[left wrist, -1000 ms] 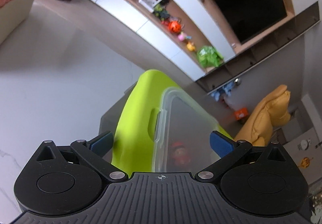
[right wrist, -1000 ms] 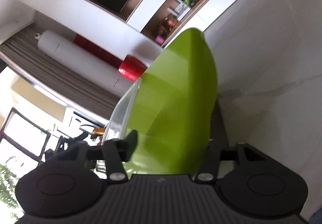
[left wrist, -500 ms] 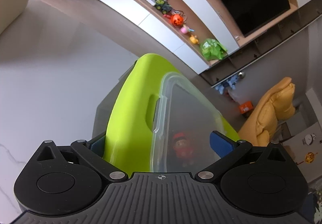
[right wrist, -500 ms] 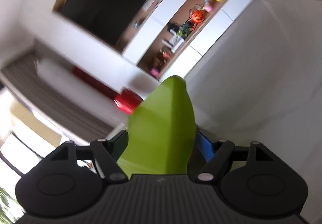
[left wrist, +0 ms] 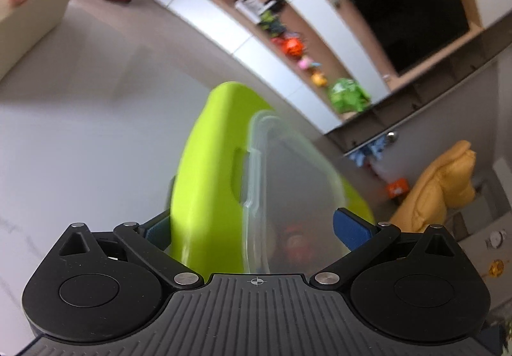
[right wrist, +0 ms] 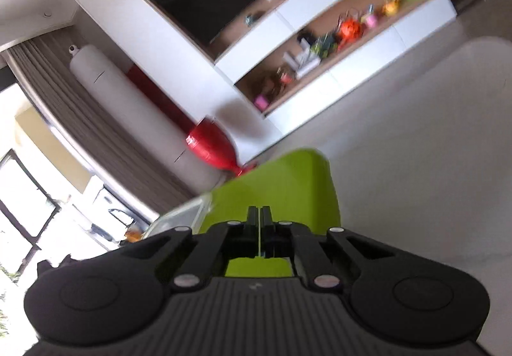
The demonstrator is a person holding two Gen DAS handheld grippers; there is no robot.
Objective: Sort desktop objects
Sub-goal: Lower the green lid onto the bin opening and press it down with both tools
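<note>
A lime-green box (left wrist: 208, 170) with a clear clip-on lid (left wrist: 288, 183) fills the middle of the left wrist view, and a small red toy shows dimly through the lid. My left gripper (left wrist: 252, 228) straddles the box. One blue pad sits against the green wall and the other pad (left wrist: 352, 231) against the lid side, so the gripper is shut on the box. In the right wrist view my right gripper (right wrist: 259, 215) is shut with nothing between its fingers. It hangs just short of the same green box (right wrist: 288, 186) and a little above it.
The pale marble tabletop (left wrist: 80, 138) spreads to the left. A cream bin (left wrist: 28, 13) with a hand on its rim stands at the far left. Beyond the table are a red vase (right wrist: 211, 145), a toy shelf (left wrist: 288, 45) and a yellow cushion (left wrist: 438, 183).
My right gripper let go of the green box, drew back and upward, rolled, and snapped shut empty. The box shifted slightly against my left gripper's pad. The left hand barely moved.
</note>
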